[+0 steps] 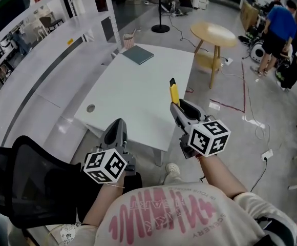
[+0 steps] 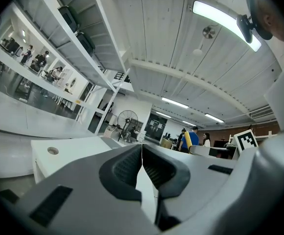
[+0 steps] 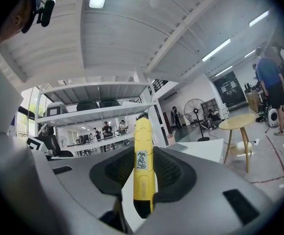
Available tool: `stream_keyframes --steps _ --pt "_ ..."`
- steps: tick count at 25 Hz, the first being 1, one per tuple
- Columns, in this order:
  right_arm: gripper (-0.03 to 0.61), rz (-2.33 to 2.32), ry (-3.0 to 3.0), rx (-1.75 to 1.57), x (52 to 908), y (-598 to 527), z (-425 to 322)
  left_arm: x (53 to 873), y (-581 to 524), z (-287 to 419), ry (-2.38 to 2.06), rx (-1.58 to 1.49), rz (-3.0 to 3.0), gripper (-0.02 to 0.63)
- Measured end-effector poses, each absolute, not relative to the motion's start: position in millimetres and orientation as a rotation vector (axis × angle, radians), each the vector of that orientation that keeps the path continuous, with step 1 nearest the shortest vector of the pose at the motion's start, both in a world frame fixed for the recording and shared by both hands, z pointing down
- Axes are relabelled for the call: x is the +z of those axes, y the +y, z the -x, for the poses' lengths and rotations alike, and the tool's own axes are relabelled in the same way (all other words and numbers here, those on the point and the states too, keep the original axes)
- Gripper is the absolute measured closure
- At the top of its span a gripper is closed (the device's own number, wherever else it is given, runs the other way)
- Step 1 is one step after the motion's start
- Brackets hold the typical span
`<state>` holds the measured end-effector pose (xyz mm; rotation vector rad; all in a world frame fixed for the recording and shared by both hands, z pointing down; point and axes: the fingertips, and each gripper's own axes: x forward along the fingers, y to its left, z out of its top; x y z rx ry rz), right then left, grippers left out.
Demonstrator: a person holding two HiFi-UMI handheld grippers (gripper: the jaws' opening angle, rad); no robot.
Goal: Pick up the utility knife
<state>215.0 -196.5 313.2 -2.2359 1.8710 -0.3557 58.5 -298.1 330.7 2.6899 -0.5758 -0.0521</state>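
Note:
A yellow utility knife (image 1: 174, 93) with a black tip sticks out forward from my right gripper (image 1: 182, 111), which is shut on it above the near edge of the white table (image 1: 138, 91). In the right gripper view the knife (image 3: 143, 166) stands upright between the dark ribbed pads (image 3: 172, 173), pinched along its lower half. My left gripper (image 1: 119, 132) hangs lower and nearer, off the table's front edge, pointing level. Its pads (image 2: 131, 168) meet with nothing between them in the left gripper view, where the knife (image 2: 185, 142) shows small at the right.
A grey notebook (image 1: 138, 54) lies at the table's far end and a round cable hole (image 1: 90, 108) sits near its left edge. A black mesh chair (image 1: 25, 181) is at the lower left. A round wooden side table (image 1: 214, 35), a fan stand (image 1: 160, 14) and people (image 1: 277, 29) are beyond.

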Motion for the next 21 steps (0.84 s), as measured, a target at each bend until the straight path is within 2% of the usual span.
stream_keyframes --steps 21 --pt "0.445 2.289 1.872 -0.397 334.0 -194.5 -205.4 349.1 -298.1 -50.6 -0.554 -0.015 -2.665 0.589"
